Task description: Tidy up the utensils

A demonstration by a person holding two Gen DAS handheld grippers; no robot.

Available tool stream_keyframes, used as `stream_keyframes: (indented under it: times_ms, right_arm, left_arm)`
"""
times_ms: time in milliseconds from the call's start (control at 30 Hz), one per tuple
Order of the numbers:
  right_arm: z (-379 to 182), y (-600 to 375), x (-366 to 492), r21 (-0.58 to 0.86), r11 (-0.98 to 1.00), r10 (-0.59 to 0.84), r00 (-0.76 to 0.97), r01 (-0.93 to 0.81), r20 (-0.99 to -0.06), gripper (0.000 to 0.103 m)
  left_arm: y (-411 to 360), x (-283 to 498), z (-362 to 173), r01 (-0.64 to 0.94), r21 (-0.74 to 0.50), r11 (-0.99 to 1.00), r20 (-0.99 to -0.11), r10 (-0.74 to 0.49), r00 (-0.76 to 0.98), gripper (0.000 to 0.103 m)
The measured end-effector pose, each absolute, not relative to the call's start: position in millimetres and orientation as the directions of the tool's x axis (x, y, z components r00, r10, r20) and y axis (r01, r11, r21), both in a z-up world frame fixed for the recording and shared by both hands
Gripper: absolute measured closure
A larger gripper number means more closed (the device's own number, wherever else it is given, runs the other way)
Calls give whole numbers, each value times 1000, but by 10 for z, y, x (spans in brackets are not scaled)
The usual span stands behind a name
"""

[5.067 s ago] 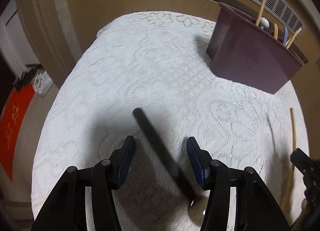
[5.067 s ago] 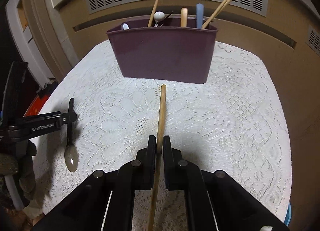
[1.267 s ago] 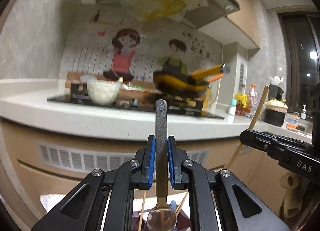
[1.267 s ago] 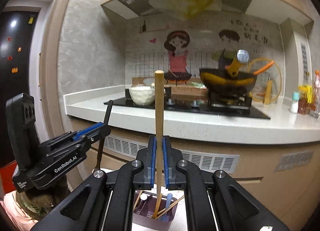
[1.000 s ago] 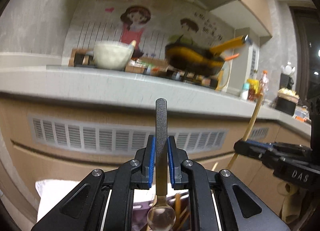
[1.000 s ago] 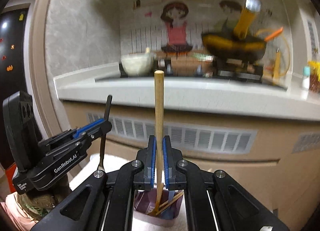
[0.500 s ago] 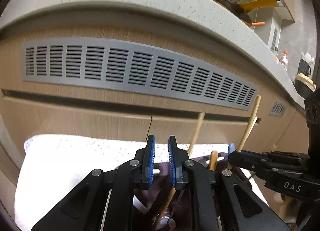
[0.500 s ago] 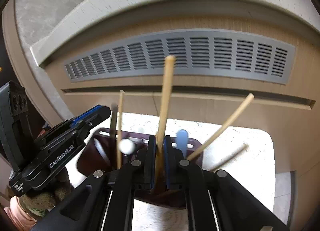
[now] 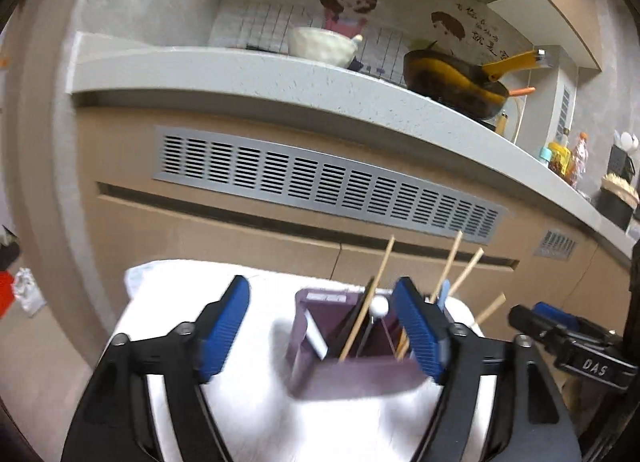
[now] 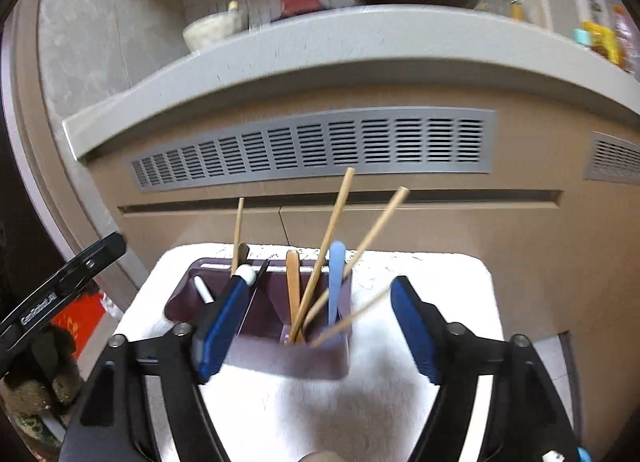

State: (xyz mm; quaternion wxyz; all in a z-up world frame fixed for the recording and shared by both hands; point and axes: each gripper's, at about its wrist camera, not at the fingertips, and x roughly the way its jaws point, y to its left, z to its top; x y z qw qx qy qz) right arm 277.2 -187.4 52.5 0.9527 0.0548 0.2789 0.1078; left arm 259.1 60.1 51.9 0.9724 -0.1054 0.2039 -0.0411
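A purple utensil holder (image 10: 280,358) stands on the table's white lace cloth (image 10: 440,290). Wooden chopsticks (image 10: 328,254), a pale blue handle (image 10: 336,274), a wooden handle (image 10: 293,282) and a white-tipped spoon (image 10: 248,274) stick up from it. My right gripper (image 10: 316,328) hangs just in front of the holder, its jaws opening with nothing gripped. In the left wrist view the same holder (image 9: 352,378) lies beyond my left gripper (image 9: 322,328), whose jaws are also opening and hold nothing. A chopstick (image 9: 376,294) leans in the holder's middle. The right gripper (image 9: 560,338) shows at the right edge.
Behind the table runs a wooden cabinet front with a grey vent grille (image 10: 312,145) under a pale counter (image 9: 280,77). A bowl (image 9: 322,45) and a dark pan (image 9: 452,81) sit on the counter. The left gripper (image 10: 68,286) reaches in from the left of the right wrist view.
Both grippers were shut on utensils, the left on a dark-handled spoon, the right on a chopstick. Both utensils now stand in the holder, and both jaws have spread wide and drawn back.
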Motion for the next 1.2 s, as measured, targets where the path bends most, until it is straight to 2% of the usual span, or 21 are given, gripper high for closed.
stream_keyframes:
  times_ms: [67, 133, 300, 400, 500, 1200]
  right_arm:
    - [498, -1878, 2512, 153, 972, 229, 837, -175, -496, 17]
    - [465, -1850, 2298, 128, 977, 213, 848, -173, -486, 12]
    - [275, -1818, 1682, 70, 988, 156, 875, -140, -459, 2]
    - [186, -1791, 1375, 57, 993, 117, 899, -102, -423, 1]
    - [102, -1762, 1198, 20, 997, 82, 909, -81, -408, 1]
    - [43, -1819, 1102, 11, 997, 78, 905, -80, -418, 1]
  left_arm:
    - [555, 2350, 519, 30, -190, 981, -388, -103, 916, 5]
    - [468, 2081, 469, 28, -145, 989, -384, -82, 920, 0]
    - [225, 1462, 271, -8, -4, 1000, -341, 6, 940, 0]
    - [123, 1257, 143, 15, 33, 999, -369, -1, 929, 0]
    - [56, 1111, 47, 26, 42, 999, -407, -6, 913, 0]
    - [67, 995, 24, 5, 0, 1000, -423, -4, 906, 0]
